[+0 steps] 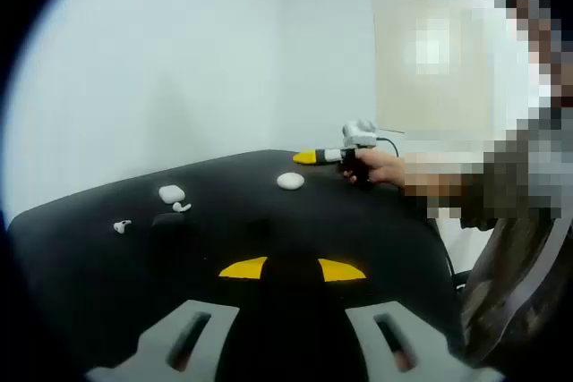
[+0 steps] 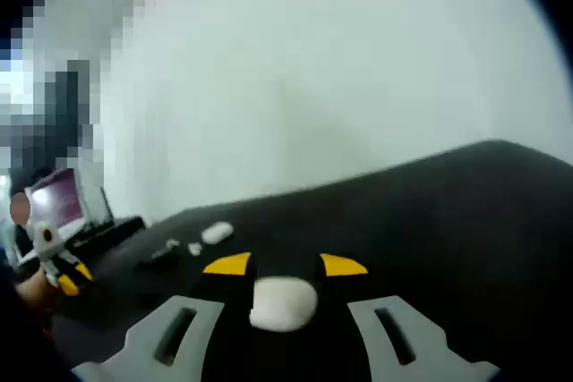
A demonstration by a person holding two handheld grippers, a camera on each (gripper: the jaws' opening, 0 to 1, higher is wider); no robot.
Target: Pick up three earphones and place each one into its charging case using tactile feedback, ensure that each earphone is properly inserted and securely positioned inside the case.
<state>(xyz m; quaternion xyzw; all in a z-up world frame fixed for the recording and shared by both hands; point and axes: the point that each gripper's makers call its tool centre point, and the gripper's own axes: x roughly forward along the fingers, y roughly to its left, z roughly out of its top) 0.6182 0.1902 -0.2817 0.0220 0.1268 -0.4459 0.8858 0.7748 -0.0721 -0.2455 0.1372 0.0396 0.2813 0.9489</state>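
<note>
Table (image 1: 269,221), black, carries white cases before a pale wall (image 1: 197,51).

Table surface (image 1: 269,221): black, plain, matte.
Wall (image 1: 179,60): pale bluish-white, unpatterned.
Left gripper (image 1: 293,269): grey jaws with yellow tips.
Right gripper (image 2: 285,265): grey jaws, yellow tips; seen from the left gripper view, yellow nose and grey-white body.
Charging cases: one (image 1: 171,192) white, another (image 1: 290,181) white.
Earphones (image 1: 122,226): white.
Screen (image 2: 58,199): pinkish-purple glow, dark frame.
</note>
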